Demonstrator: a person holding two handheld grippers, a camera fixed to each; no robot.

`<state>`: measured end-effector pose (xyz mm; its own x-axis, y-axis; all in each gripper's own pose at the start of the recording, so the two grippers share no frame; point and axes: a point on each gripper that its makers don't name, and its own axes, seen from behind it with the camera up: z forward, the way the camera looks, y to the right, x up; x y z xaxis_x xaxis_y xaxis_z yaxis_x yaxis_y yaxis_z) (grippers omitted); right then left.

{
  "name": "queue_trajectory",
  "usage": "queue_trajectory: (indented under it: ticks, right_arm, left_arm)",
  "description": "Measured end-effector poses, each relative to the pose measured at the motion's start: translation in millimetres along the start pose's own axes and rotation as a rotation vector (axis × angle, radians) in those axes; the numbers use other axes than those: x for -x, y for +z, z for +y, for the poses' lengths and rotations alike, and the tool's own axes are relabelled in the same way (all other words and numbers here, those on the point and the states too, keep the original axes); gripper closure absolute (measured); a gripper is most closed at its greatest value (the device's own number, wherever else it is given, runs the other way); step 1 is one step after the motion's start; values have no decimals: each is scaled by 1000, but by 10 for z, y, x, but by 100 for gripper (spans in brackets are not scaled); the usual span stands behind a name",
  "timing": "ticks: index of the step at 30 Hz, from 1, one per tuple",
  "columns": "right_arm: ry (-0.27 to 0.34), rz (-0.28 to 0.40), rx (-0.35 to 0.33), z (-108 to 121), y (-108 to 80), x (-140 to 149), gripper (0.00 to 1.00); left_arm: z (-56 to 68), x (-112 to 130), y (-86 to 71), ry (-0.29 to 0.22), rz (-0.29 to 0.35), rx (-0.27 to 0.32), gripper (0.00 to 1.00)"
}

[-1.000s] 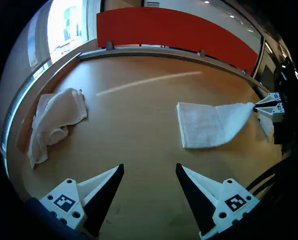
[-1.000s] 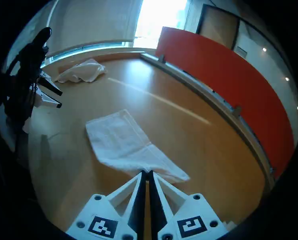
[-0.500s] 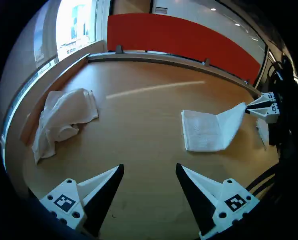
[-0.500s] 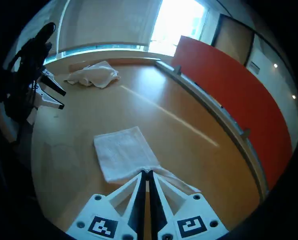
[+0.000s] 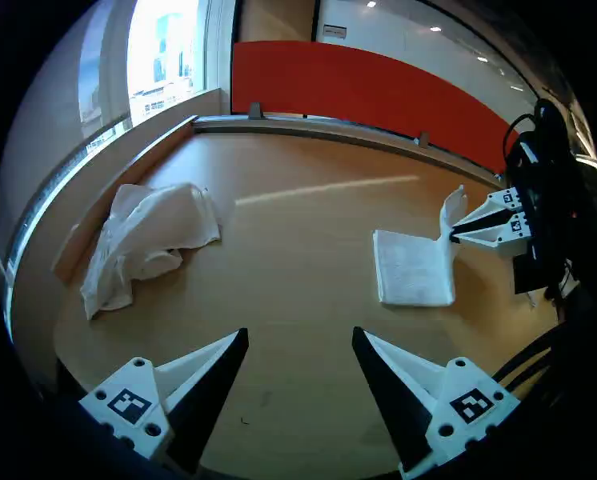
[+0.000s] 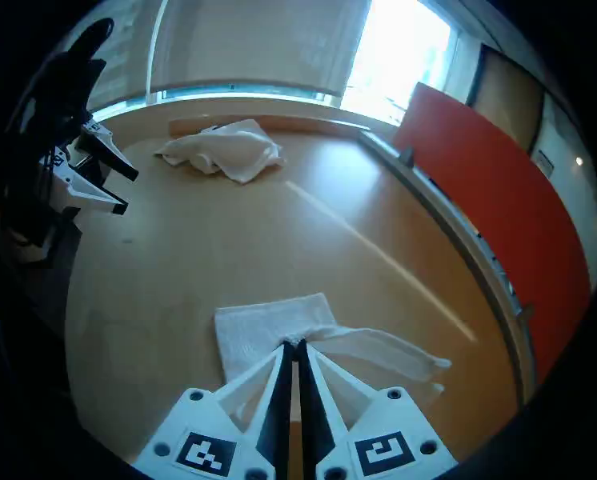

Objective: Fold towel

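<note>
White towel point(image 6: 254, 334) between right gripper's point(image 6: 297, 346) jaws

Blown-out window point(image 5: 166, 68) daylight, pale glare streak across the wooden table point(image 5: 298, 264), strong fisheye bending at edges.

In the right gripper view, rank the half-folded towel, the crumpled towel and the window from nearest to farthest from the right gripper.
1. half-folded towel: pinched in the right gripper, directly ahead on the table.
2. crumpled towel: across the table, ahead and slightly left.
3. window: beyond the table's far edge, upper right.
</note>
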<state>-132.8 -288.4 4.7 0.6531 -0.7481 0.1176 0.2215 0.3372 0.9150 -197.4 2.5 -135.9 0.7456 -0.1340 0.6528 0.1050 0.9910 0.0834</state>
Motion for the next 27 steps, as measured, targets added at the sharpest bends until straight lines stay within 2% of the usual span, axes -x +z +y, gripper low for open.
queue_trajectory:
  ticks: [8,15,19,23,24,25,27]
  right_arm:
    - [10,-28,-92,-374,479,38,95]
    - [26,-55,-118,-485,654,150,93]
    - [30,-51,-111,-472,651,150,76]
    - [33,-43,-103,-448,607,144,42]
    - [35,-41,-103,-445,592,147,36]
    - [39,-39,-103,-445,574,152,31]
    - [47,-38,-102,-441,542,167,30]
  left_arm:
    - [-96,50,-87,-16,2,-20,4]
    - [-117,59,-90,-25,1,-23,4]
    - [-119,62,-71,-22,-2,-23,4]
    - [-125,72,-56,-16,-6,-25,4]
    - [-125,72,-53,-15,-7,-24,4]
    - [-126,71,-51,-15,-7,-24,4]
    - [-127,68,-47,-15,-7,-24,4]
